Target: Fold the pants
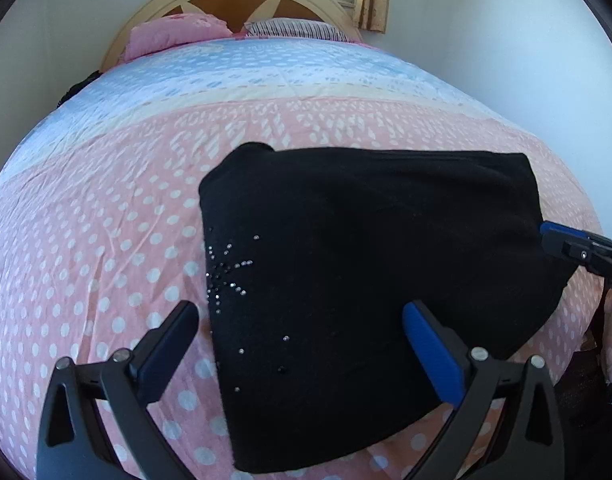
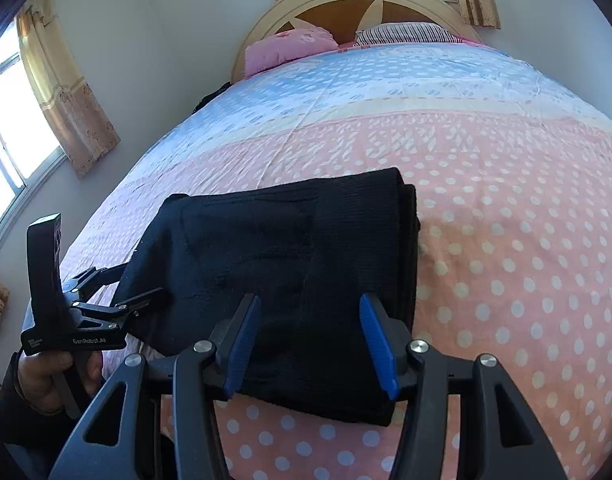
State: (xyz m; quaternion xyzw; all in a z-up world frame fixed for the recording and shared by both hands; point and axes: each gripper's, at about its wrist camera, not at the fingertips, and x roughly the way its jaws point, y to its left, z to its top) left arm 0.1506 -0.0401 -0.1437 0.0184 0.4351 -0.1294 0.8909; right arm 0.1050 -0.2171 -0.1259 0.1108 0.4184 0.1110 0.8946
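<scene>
left hand (image 2: 45,376): wrapped round the handle of my left gripper (image 1: 301,316), tilted down at the bed.
left jaws: spread wide, holding nothing, straddling the left edge of the pants.
black pants (image 1: 366,280): folded into a block, flat on the pink polka-dot bedspread (image 1: 105,240).
right gripper (image 2: 310,320): angled down over the pants' near edge.
right jaws: half apart, pads clear of the cloth.

black pants (image 1: 366,264), folded into a compact stack, lying flat, rhinestone starburst at one edge
</scene>
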